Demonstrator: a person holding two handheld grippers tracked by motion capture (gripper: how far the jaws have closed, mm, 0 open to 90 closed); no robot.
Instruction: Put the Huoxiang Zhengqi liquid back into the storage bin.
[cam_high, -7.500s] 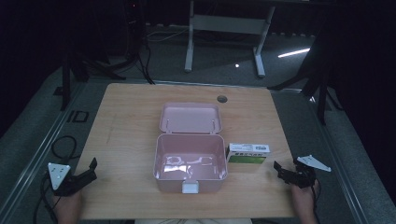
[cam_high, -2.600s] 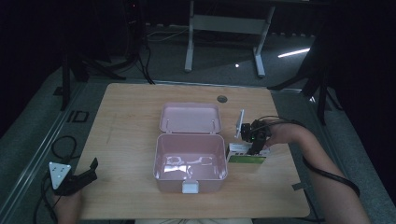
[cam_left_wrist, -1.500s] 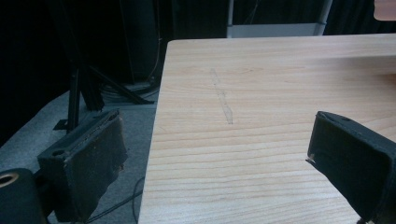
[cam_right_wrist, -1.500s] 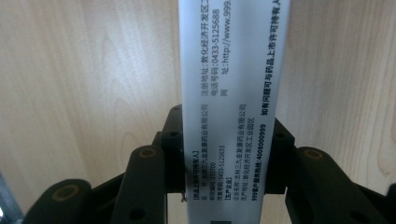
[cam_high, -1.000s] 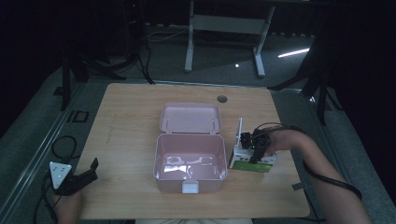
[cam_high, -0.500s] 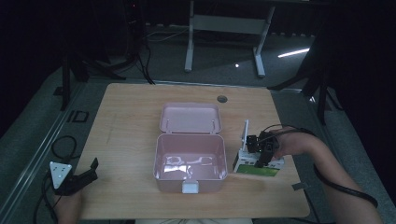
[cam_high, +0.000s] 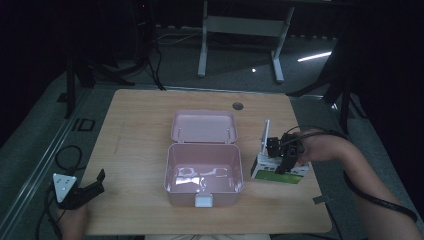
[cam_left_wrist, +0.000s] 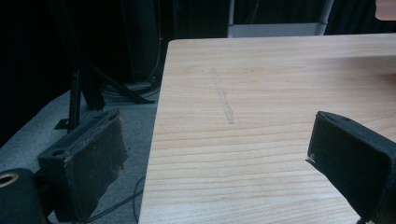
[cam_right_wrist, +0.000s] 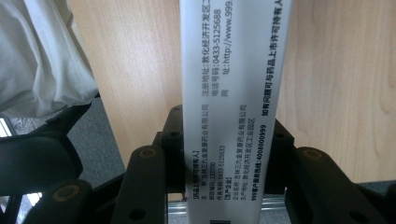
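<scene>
**Carton lifted beside the open case**

The white and green cardboard medicine carton (cam_high: 280, 171) hangs just right of the open pink plastic case (cam_high: 203, 172), clamped across its narrow sides by the right tool (cam_high: 283, 162), likely so it can clear the case wall. The left tool (cam_high: 95, 183) rests wide apart at the pale wooden surface (cam_high: 140, 130) edge, idle.

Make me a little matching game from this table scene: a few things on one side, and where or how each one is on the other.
Things:
1. pink box
2. white and green carton
3. left hand-held gripper
4. right hand-held gripper

States:
A. jaws apart, nothing between them, at the table's near left edge
B. lid swung open, mid-table
C. clamped between two jaws
D. shut on a carton, right of the box

Pairs: 1-B, 2-C, 3-A, 4-D
</scene>
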